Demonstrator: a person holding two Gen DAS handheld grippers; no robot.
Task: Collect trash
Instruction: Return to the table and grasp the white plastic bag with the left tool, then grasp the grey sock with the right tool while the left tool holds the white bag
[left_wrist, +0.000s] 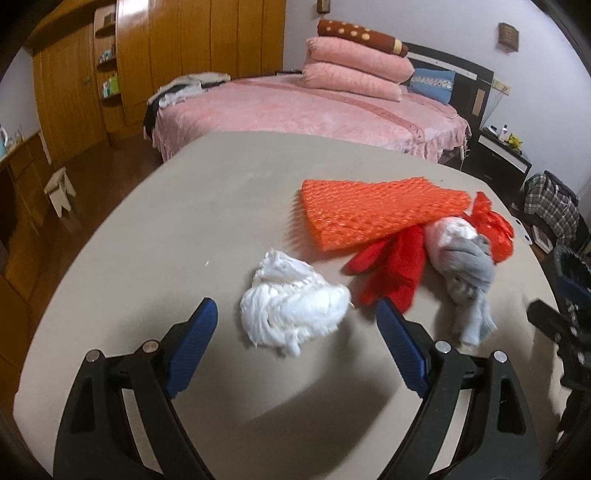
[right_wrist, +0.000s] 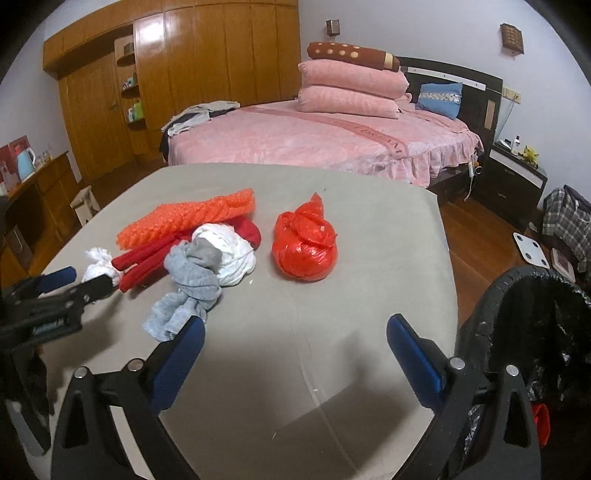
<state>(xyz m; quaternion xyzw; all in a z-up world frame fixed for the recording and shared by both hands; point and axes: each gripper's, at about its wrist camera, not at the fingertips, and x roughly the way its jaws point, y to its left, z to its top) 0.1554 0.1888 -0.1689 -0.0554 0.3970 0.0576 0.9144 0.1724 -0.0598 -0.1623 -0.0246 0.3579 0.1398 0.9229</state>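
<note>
Five or six bits of trash are sitting on the grey table (left_wrist: 147, 229), so the pickup is looking barely started. The left gripper (left_wrist: 295, 317) is hanging with its jaws spread wide and empty, the white crumpled wad (left_wrist: 291, 306) lying just ahead between the tips, untouched. The right gripper (right_wrist: 295, 328) is gaping too, holding nothing, over bare tabletop, with the tied red plastic bag (right_wrist: 304, 251) further ahead. Orange foam netting (left_wrist: 376, 210), a red cloth (left_wrist: 391, 273), a white wad (right_wrist: 232, 251) and a grey sock (right_wrist: 192, 291) are lying bunched together. The black-lined bin (right_wrist: 532, 332) is standing beside the table's right edge. Something red is peeking near its bottom, but it's cut off, hard to say what.
</note>
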